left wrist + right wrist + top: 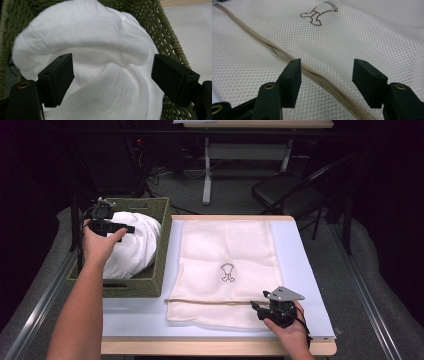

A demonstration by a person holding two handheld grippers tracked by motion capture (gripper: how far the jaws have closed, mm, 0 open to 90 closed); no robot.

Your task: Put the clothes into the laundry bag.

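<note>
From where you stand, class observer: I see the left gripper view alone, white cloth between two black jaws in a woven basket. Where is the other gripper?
Observer: The right gripper sits at the near edge of a mesh laundry bag that lies flat on the table.
Operator: Is it gripping that bag?
Observer: No. In the right gripper view its jaws stand apart, over the bag's beige zipper.
Operator: Where does my basket stand relative to the bag?
Observer: The basket stands at the table's left edge, right beside the bag.
Operator: Anything printed on the bag?
Observer: Yes, a small dark outline drawing near its middle.
</note>
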